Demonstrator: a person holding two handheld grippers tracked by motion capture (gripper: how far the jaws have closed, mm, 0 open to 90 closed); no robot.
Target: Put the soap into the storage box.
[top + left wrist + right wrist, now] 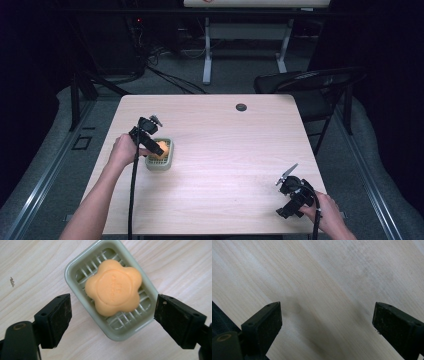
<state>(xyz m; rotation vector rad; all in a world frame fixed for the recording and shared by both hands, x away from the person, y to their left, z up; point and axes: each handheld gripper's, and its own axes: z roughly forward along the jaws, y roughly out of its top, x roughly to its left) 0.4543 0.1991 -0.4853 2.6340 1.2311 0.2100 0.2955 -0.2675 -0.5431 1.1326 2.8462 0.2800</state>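
Orange soap (113, 287) in green dish (75, 265) (flower-shaped) | left tool (112, 315) spread above | right tool (327, 325) spread over bare table (324, 277)

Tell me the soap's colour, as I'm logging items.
Orange soap, flower-shaped, clearest in the left gripper view.

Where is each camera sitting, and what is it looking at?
High view: above the person's side, looking forward and down at the table; forearms, hands and both claws show.
Left gripper view: rides the left claw, looking down past its wide-open jaws at the orange soap in the green soap dish.
Right gripper view: rides the right claw, looking at bare tabletop between open jaws.
Shared: the high and left gripper views both show the soap and dish.
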